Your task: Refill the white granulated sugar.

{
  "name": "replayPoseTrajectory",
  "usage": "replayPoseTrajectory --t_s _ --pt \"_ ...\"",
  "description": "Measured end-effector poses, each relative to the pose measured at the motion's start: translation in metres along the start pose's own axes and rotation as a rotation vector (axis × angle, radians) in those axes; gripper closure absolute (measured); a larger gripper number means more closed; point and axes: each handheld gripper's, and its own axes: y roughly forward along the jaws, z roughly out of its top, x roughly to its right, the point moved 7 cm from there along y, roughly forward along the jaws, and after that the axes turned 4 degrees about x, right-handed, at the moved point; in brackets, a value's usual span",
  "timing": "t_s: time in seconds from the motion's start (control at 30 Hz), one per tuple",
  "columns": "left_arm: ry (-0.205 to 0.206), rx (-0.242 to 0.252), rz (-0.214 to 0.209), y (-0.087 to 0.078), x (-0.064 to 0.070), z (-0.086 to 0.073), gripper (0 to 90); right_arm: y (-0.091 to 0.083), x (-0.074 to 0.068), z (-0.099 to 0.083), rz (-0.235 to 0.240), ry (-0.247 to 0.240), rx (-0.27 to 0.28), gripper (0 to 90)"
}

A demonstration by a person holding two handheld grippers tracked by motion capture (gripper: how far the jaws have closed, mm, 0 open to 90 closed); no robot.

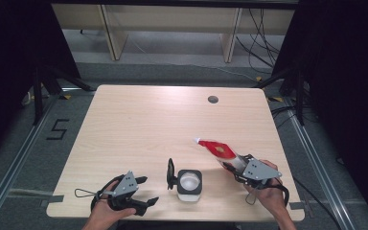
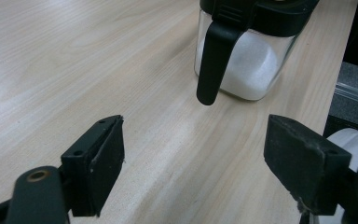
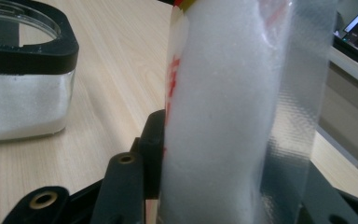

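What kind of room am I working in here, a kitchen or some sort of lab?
Most likely a lab or recording setup, not a kitchen. The light wooden table stands on grey floor between metal floor rails, a taped number 5 marks the floor, and loose cables run by plain workbenches behind.

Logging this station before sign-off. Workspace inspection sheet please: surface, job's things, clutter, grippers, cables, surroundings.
Surface: light wood table, round grommet hole near far edge.
Job's things: glass jar of white granules, black lid flipped open; red-and-clear bag of white powder.
Clutter: nothing seen.
Grippers: left gripper open, short of the jar; right gripper clamped on the bag.
Cables: loose wires on floor behind table.
Surroundings: grey floor, black curtains, wooden bench legs, taped "5".
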Motion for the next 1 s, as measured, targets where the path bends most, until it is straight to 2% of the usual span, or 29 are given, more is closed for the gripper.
replayPoseTrajectory --t_s 0.17,0.2,0.23,0.33,0.37,0.4,0.43,0.47,0.5,0.57,0.67,0.7,0.77,0.8,0.83,0.87,0.9,0.93,0.97,1.0 --pt "-0.017 -0.002 0.007 0.000 0.001 0.000 20.0 0.004 0.003 0.000 -0.003 0.011 0.027 61.1" --pt "-0.024 -0.001 0.010 0.000 0.001 0.000 20.0 0.003 0.002 -0.001 -0.005 0.042 0.027 61.1" --pt "-0.039 0.015 0.012 0.001 0.002 0.000 20.0 0.003 0.003 -0.002 -0.001 0.035 0.031 61.2" --pt "-0.036 0.018 0.010 0.000 0.002 0.000 20.0 0.002 0.005 -0.003 -0.014 0.050 0.046 61.2" --pt "-0.036 0.013 0.007 0.000 0.002 0.000 20.0 0.001 0.005 -0.005 -0.018 0.066 0.042 61.1" --pt "-0.029 0.013 0.009 0.000 0.001 0.000 20.0 0.000 0.006 -0.007 -0.009 0.060 0.031 61.1" --pt "-0.031 0.020 0.006 0.000 0.002 0.000 20.0 0.000 0.006 -0.008 -0.029 0.089 0.035 61.1" --pt "-0.025 0.020 0.013 0.000 0.001 0.000 20.0 -0.002 0.007 -0.008 -0.019 0.084 0.023 61.1" --pt "-0.025 0.018 0.014 -0.001 0.000 0.000 20.0 -0.003 0.007 -0.008 -0.030 0.092 0.032 61.1" --pt "-0.026 0.021 0.017 0.000 0.000 0.000 20.0 -0.006 0.006 -0.009 -0.029 0.112 0.009 61.1" --pt "-0.023 0.012 0.012 0.000 0.000 0.000 20.0 -0.011 0.008 -0.009 -0.041 0.111 0.000 61.1" --pt "-0.007 0.004 0.011 -0.001 -0.001 0.000 20.0 -0.013 0.008 -0.010 -0.040 0.114 0.000 61.2" --pt "-0.005 0.004 0.009 -0.001 -0.001 0.000 20.0 -0.016 0.008 -0.011 -0.045 0.144 -0.010 61.2" --pt "-0.017 0.008 0.016 -0.001 -0.001 0.000 20.0 -0.018 0.008 -0.012 -0.049 0.163 -0.012 61.2" --pt "-0.010 0.003 0.013 -0.002 -0.001 0.000 20.0 -0.018 0.012 -0.012 -0.056 0.122 0.004 61.2" --pt "0.012 -0.010 0.011 -0.003 -0.003 -0.001 20.0 -0.020 0.011 -0.013 -0.055 0.155 -0.010 61.2" --pt "0.001 0.009 0.011 -0.002 -0.002 0.001 20.0 -0.021 0.013 -0.013 -0.058 0.133 -0.005 61.2" --pt "-0.012 0.012 0.011 -0.002 -0.002 0.000 20.0 -0.024 0.011 -0.014 -0.052 0.166 -0.027 61.2" --pt "-0.027 0.018 0.013 -0.002 -0.001 0.000 20.2 -0.025 0.010 -0.014 -0.057 0.181 -0.022 61.2" --pt "-0.034 0.018 0.017 -0.002 -0.002 0.001 20.2 -0.026 0.011 -0.015 -0.062 0.178 -0.013 61.2"
